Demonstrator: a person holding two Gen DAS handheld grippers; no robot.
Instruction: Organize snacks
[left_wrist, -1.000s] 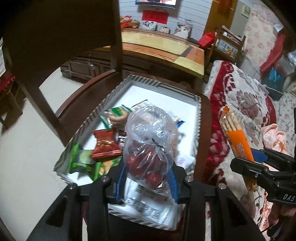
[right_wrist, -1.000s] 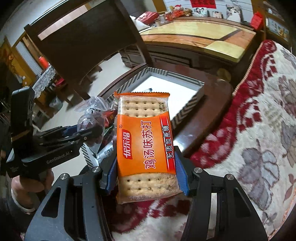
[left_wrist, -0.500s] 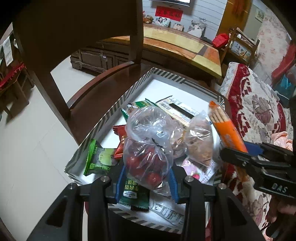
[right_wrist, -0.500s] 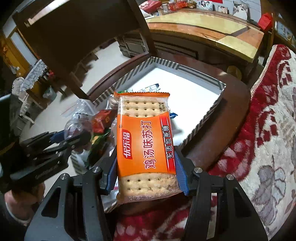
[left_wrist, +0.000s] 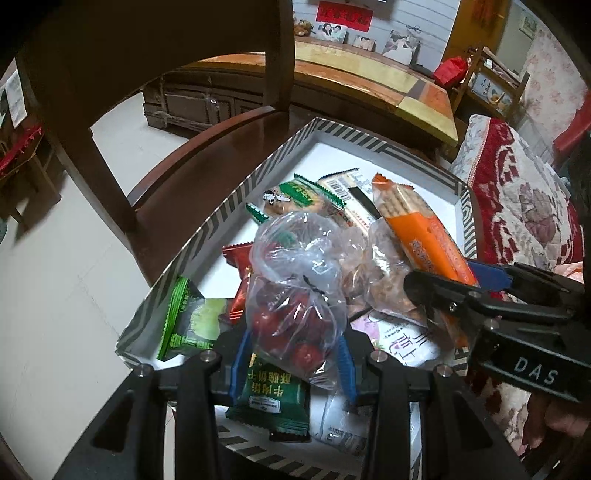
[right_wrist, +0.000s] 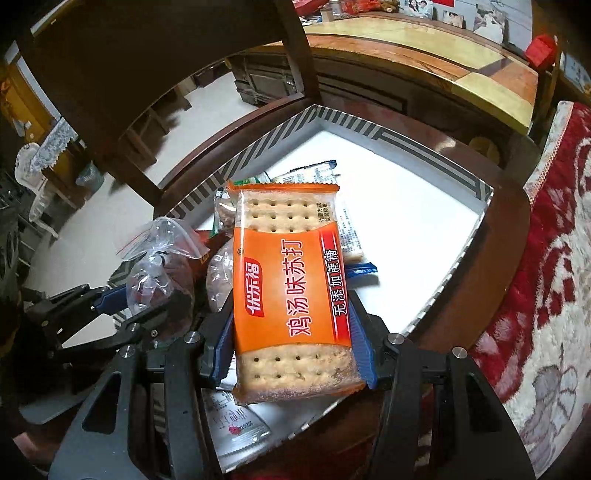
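Both tongs over tray (right_wrist: 476, 225): left tongs (left_wrist: 293, 354) easing open around bag (left_wrist: 295, 295) of red fruit, right tongs (right_wrist: 291, 325) clenched on cracker pack (right_wrist: 288, 280), long axis pointing into free far half.

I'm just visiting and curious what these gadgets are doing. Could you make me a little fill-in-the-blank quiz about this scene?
1. The right gripper holds an ____ pack of crackers.
2. The left gripper has a clear plastic bag of ____ fruit between its fingers.
3. Both hang over a box with a ____ rim, already holding snacks.
4. The box sits on a dark wooden ____.

Missing words: orange; red; striped; chair
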